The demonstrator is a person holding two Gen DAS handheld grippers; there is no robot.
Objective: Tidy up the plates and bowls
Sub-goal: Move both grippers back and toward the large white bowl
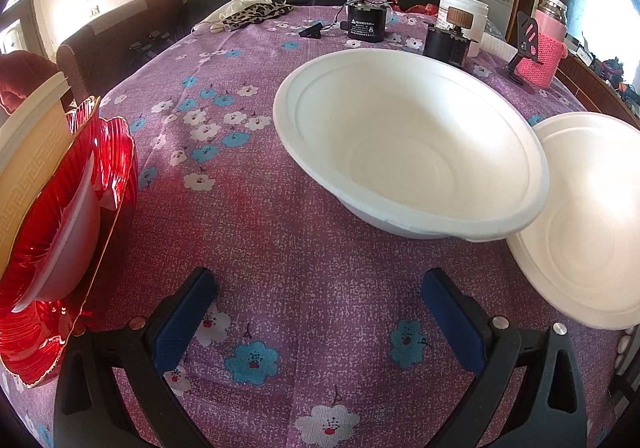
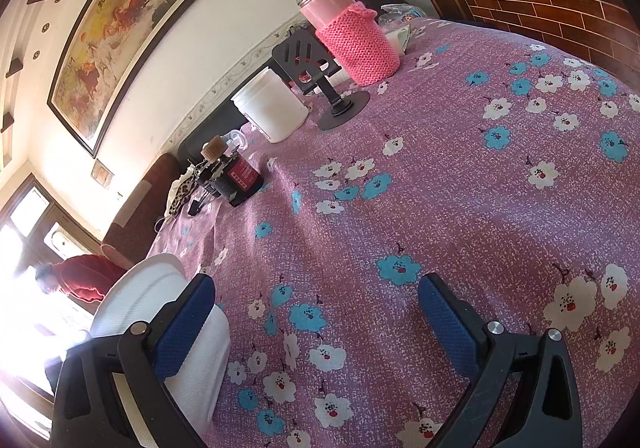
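Both grippers, left gripper (image 1: 318, 302) and right gripper (image 2: 316, 308), are hovering wide apart, gripping nothing. Ahead, two white foam bowls (image 1: 412, 143) are sitting rim-to-rim on the floral tablecloth (image 1: 248, 215); looking featherlight and crushable, they're wanting a gentle rim pinch.

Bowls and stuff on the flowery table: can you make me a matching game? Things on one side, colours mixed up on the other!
Things:
1. big bowl
2. ribbed plate
3. bottle's knitted sleeve
4. left gripper finger pads

Colours:
A. pink
B. blue
C. white
D. red

Pairs: 1-C, 2-D, 3-A, 4-B
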